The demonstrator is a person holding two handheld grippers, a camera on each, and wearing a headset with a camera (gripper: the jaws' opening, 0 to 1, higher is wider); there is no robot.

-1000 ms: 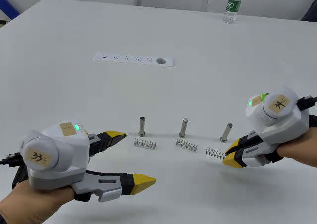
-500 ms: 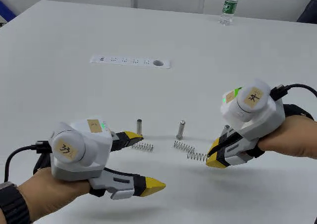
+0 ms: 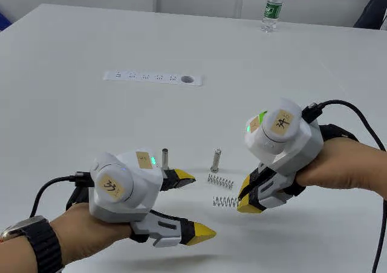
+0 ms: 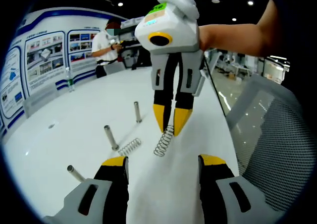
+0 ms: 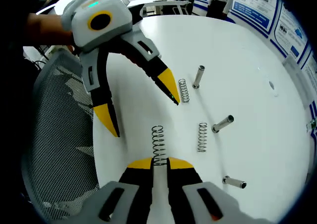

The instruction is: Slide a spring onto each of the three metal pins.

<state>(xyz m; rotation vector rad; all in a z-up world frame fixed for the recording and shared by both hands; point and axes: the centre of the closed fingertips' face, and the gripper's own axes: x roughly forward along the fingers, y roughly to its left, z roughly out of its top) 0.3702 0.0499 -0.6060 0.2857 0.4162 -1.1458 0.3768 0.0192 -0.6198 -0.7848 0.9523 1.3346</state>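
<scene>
Gripping one end of the held spring (image 5: 158, 140), the right tongs (image 5: 154, 162) were pressed together on the coil, and the rest of the spring projected forward past the yellow tips. This end grip left the bore at the free end open, as threading over a pin would require. In the left gripper view the free end hung down towards the white tabletop (image 3: 72, 116); whether it touched the surface could not be determined.

The left tongs (image 3: 195, 204) were spread wide and held nothing. They hovered just beside the left pin (image 5: 198, 77), with one tip close to the left spring (image 5: 184, 90), a position that appeared suited to a later pick-up.

The left pin, the middle pin (image 5: 223, 123) and the right pin (image 5: 233, 183) stood upright in a row on the tabletop. All three were bare. The left spring and the middle spring (image 5: 202, 137) each lay flat near its own pin, so each transfer would be short.

Assessment: the first spring was in hand and no spring was yet seated. The next move would call for turning the held spring upright and centring its open end over a pin top before lowering it. The coil looked soft, so an off-centre approach could bend it or tip the pin.
</scene>
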